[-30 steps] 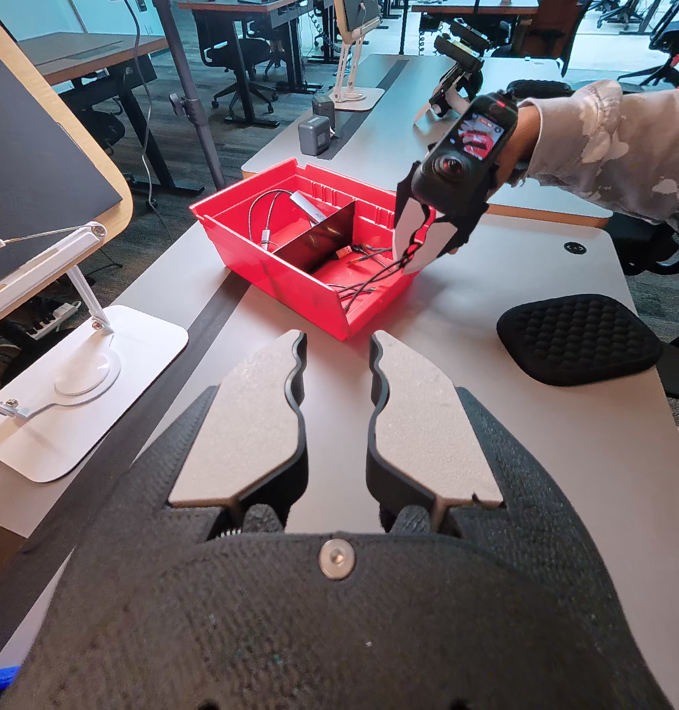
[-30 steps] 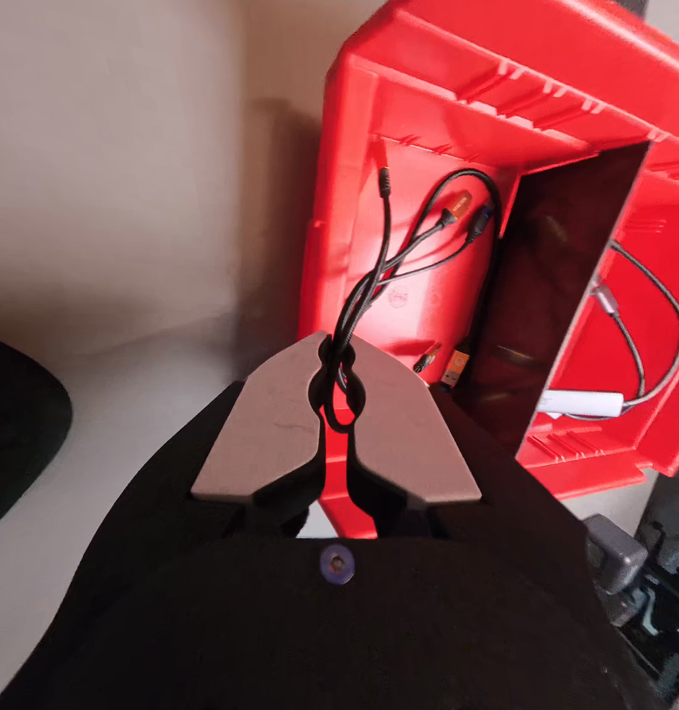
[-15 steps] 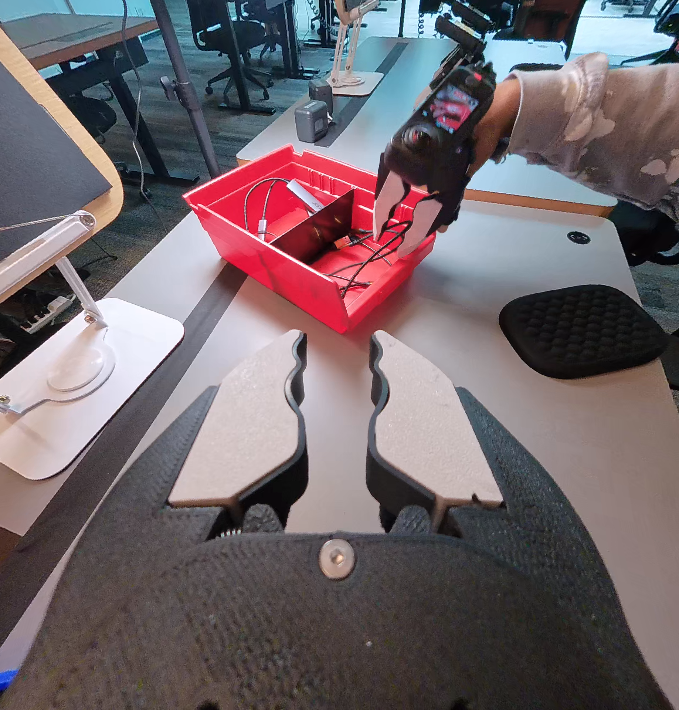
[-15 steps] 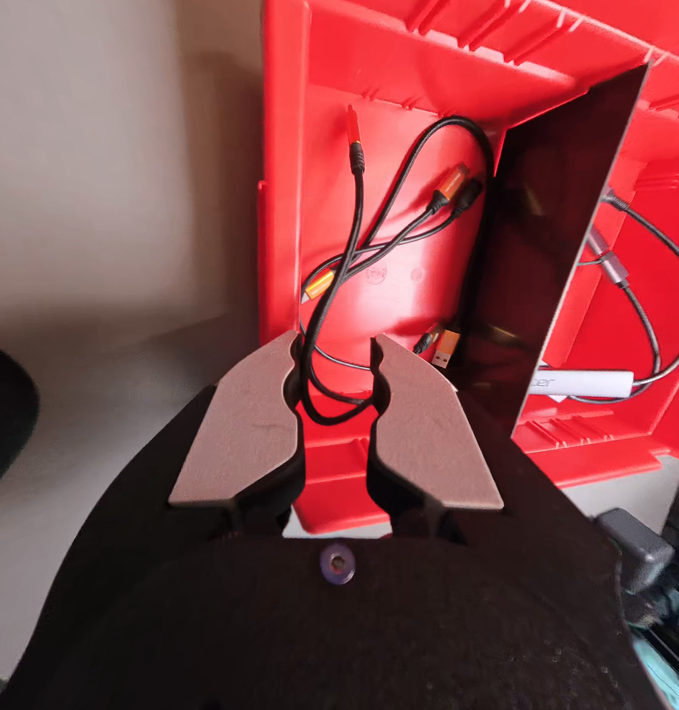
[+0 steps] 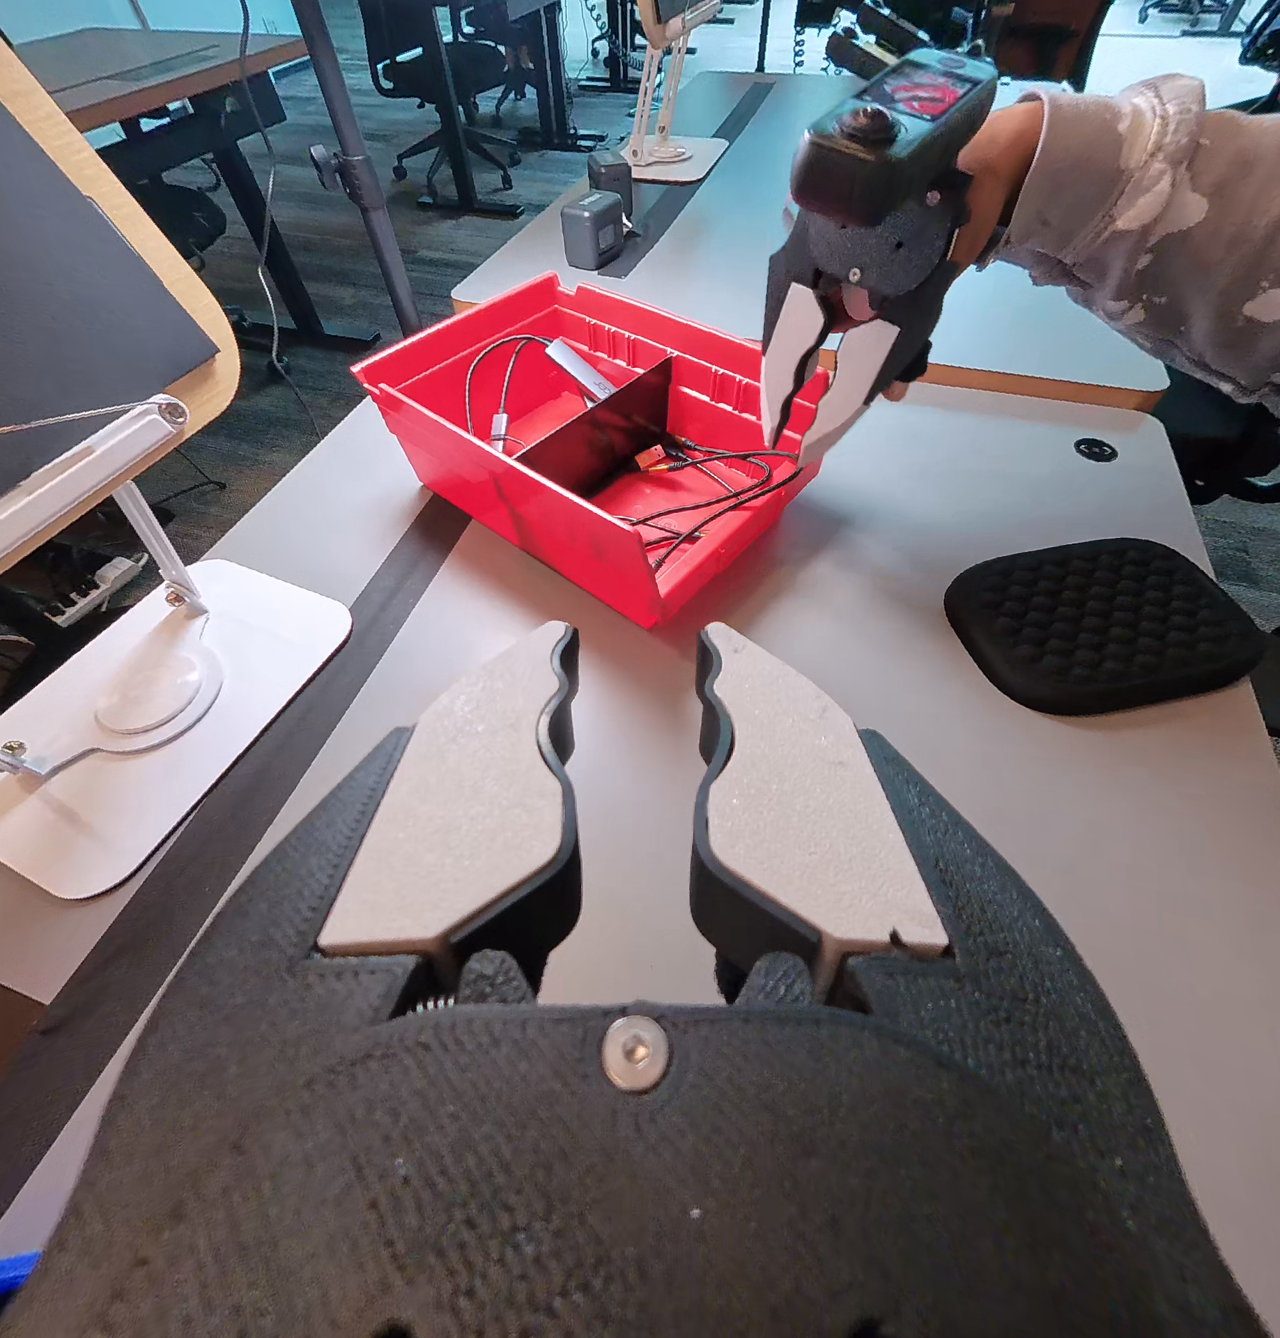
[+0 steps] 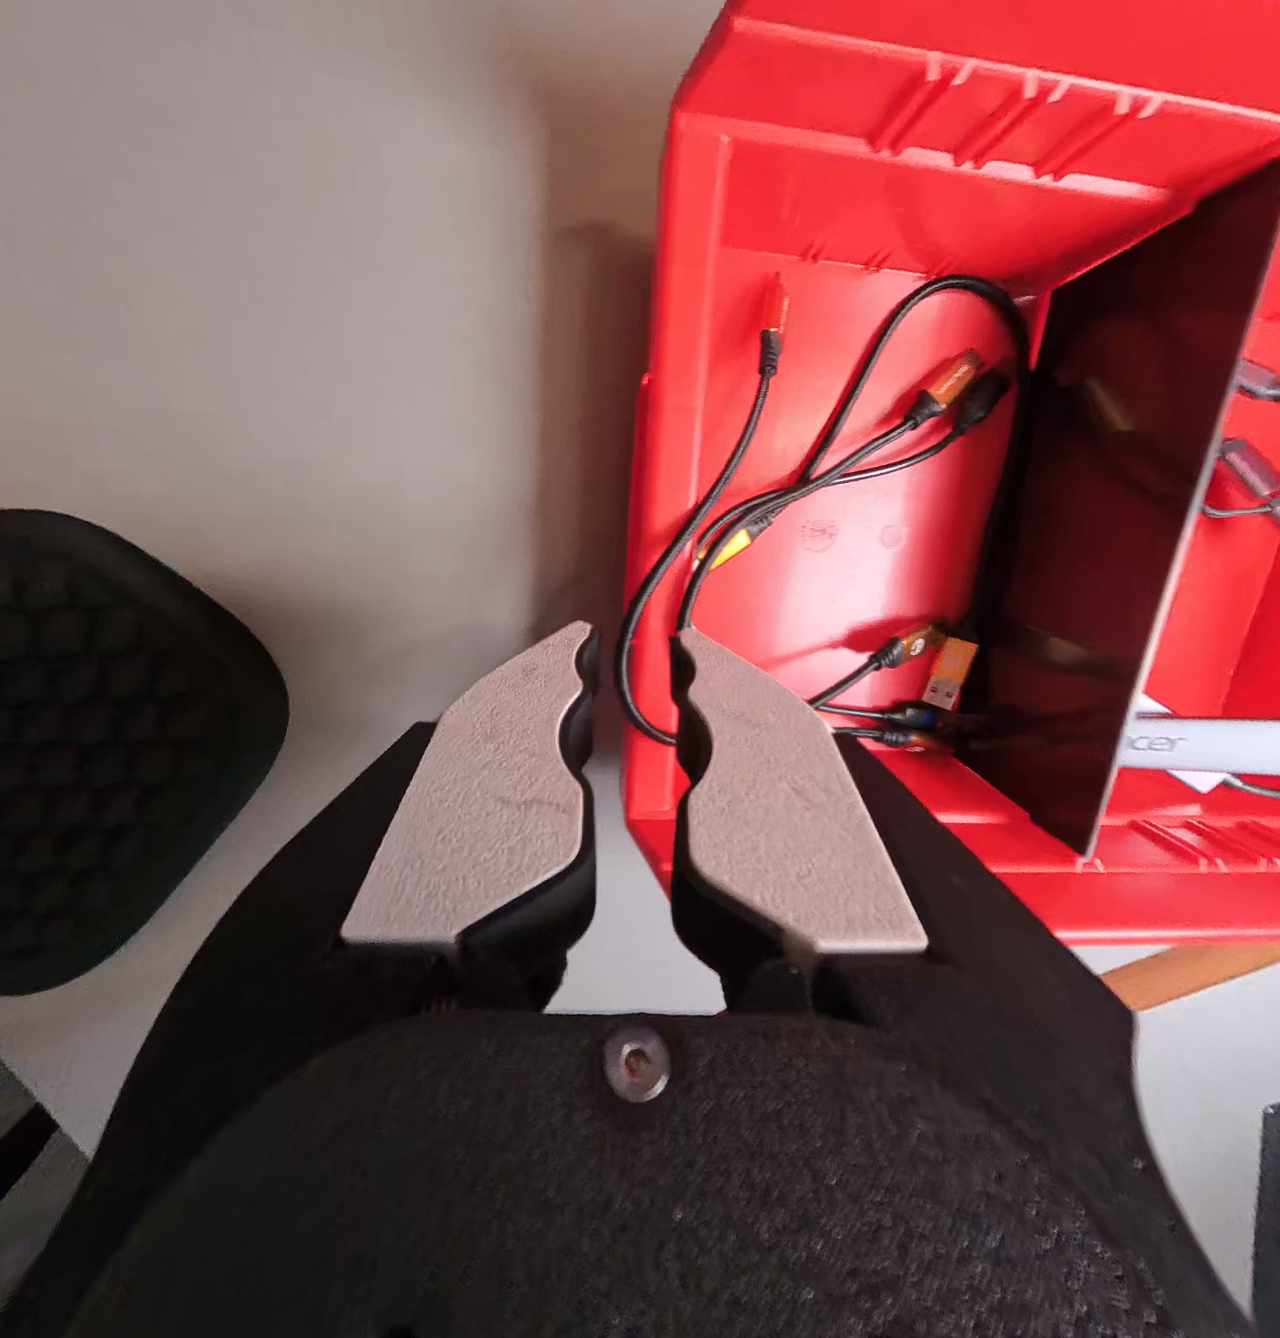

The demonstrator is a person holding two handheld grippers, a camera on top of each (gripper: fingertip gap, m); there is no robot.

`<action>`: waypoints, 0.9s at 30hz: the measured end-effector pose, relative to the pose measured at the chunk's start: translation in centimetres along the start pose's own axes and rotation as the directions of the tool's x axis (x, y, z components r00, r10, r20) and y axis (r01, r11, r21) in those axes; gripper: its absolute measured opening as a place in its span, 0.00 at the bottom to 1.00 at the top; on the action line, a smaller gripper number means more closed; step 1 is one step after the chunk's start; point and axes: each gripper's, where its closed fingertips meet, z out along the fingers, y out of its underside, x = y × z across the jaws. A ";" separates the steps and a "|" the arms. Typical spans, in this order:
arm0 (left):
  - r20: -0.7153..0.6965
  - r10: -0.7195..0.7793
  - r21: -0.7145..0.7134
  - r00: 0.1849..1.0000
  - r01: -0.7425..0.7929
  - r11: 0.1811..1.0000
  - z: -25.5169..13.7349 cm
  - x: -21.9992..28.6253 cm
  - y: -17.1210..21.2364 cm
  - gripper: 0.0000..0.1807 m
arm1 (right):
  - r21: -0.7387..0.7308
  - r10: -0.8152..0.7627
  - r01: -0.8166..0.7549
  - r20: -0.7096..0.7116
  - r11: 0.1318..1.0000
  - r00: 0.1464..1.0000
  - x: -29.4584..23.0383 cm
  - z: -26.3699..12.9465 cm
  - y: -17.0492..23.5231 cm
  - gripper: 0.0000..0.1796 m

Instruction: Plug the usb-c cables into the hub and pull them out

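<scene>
USB-C cables (image 6: 825,463), black braided leads with orange connectors, lay loose in one compartment of a red plastic bin (image 5: 477,463) that stood on a grey tabletop (image 5: 984,796). The room behind was an open office with further desks and black swivel chairs (image 5: 441,65). A dark strip (image 5: 318,695) ran along the tabletop; a white stand base (image 5: 152,724) sat to the left of it and a black textured pad (image 5: 1100,623) lay to the right of the bin, well apart from it.

The right gripper (image 6: 633,637) hovered over the bin's outer wall on the cable side. Its jaws were open and held nothing. One cable loop hung over that wall and passed through the gap between the fingertips (image 6: 550,651); contact with them could not be determined.

The left gripper (image 5: 637,637) was positioned over the bare tabletop, near the bin's closest corner. Its jaws were open and empty, apart from all cables.

A black divider (image 5: 608,427) split the bin into two compartments. The cable compartment held several connectors close to the divider. The other compartment held a silver hub (image 5: 579,365) with its own grey lead (image 5: 492,384).
</scene>
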 end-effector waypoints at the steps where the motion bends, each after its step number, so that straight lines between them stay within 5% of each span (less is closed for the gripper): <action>1: 0.001 -0.002 0.001 1.000 0.002 1.000 0.0 0.0 0.0 0.17 | -0.021 -0.018 0.018 -0.012 1.000 1.000 -0.2 0.3 0.3 0.10; 5: 0.002 -0.017 0.000 1.000 0.017 1.000 0.0 -0.4 0.2 0.17 | -0.118 -0.067 0.058 -0.081 0.991 0.994 0.2 1.7 1.4 0.03; 14: 0.006 -0.016 -0.011 1.000 0.017 1.000 0.2 -0.4 0.5 0.17 | -0.274 -0.101 0.025 -0.270 0.961 0.958 3.1 2.9 1.9 0.03; 19: 0.021 -0.016 -0.009 1.000 0.016 1.000 -0.3 -0.7 0.4 0.17 | -0.154 -0.033 -0.015 -0.304 0.988 0.952 3.1 1.8 0.3 0.15; 27: 0.128 -0.026 -0.046 0.991 0.032 0.998 -1.9 -2.2 0.7 0.17 | 0.084 -0.068 0.106 -0.366 0.991 0.928 0.0 1.2 -4.0 0.17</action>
